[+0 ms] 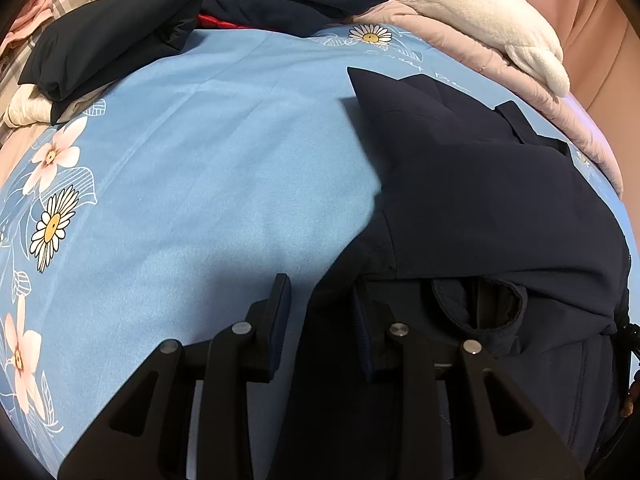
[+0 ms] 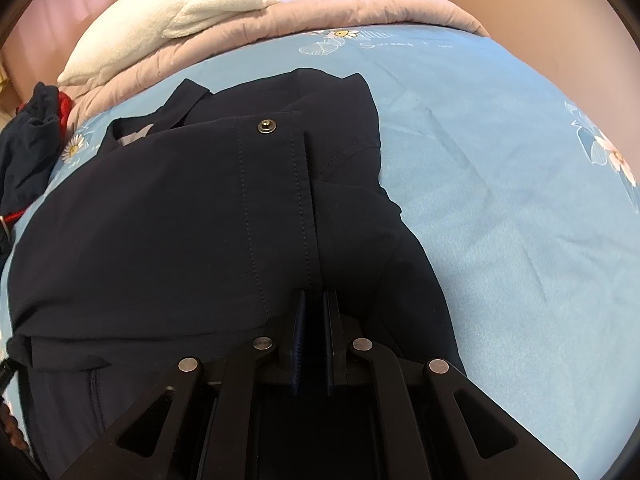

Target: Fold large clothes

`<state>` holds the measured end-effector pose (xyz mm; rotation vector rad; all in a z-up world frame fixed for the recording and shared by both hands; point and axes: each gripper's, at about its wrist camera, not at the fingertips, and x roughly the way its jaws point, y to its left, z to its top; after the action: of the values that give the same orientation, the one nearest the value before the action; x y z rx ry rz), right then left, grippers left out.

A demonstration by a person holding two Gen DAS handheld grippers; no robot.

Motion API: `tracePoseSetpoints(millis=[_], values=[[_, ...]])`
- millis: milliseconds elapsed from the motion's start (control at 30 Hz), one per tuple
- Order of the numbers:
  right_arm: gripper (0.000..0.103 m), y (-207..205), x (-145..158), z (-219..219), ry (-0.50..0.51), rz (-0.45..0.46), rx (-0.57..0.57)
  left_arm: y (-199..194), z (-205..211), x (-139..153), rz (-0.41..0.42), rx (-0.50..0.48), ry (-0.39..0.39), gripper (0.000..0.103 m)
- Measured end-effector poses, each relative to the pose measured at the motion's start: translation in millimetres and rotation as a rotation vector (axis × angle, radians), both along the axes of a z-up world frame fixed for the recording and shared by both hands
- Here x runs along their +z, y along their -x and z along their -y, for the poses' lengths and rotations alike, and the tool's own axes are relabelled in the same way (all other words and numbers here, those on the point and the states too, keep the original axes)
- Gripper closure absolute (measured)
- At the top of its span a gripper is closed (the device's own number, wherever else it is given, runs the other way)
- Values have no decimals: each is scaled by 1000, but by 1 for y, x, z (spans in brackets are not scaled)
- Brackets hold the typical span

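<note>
Jacket (image 2: 160, 240), navy, partly folded, spread on the blue sheet (image 1: 200, 180), filling the near right of the left view and the near left and centre of the right view. Long axis running away from both cameras toward the pink quilt (image 2: 320, 8) and white blanket (image 2: 168, 4) at the far edge. Front placket with one snap (image 2: 265, 127) lying up the middle, straight ahead of the right fingers.

Pile of dark clothes (image 1: 160, 20) heaped well apart at the far left.

Right gripper (image 2: 315, 300) nearly closed, apparently pinching a thin fold of the jacket's near edge beside the placket; cloth hard to separate from the dark pads, so grip judged, not certain. Left gripper (image 1: 320, 292) spread open, left finger over bare sheet, right finger touching or partly under the jacket's left edge; nothing clamped.

Right hand already on the cloth, left just beside it. Likely next: closing the left on that near edge, then carrying both forward along the long axis.
</note>
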<state>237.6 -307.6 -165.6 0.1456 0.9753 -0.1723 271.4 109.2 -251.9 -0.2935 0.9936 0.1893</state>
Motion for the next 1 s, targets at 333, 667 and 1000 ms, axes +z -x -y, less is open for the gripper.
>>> tracePoseSetpoints(millis=[333, 667, 1000], values=[[76, 25, 31, 1, -18, 51, -34, 40, 8, 31, -17, -63, 11, 34], [10, 125, 126, -11, 70, 312, 35, 132, 8, 124, 214, -114, 50, 0], [5, 201, 156, -11, 19, 409, 43, 201, 2, 136, 231, -169, 110, 0]])
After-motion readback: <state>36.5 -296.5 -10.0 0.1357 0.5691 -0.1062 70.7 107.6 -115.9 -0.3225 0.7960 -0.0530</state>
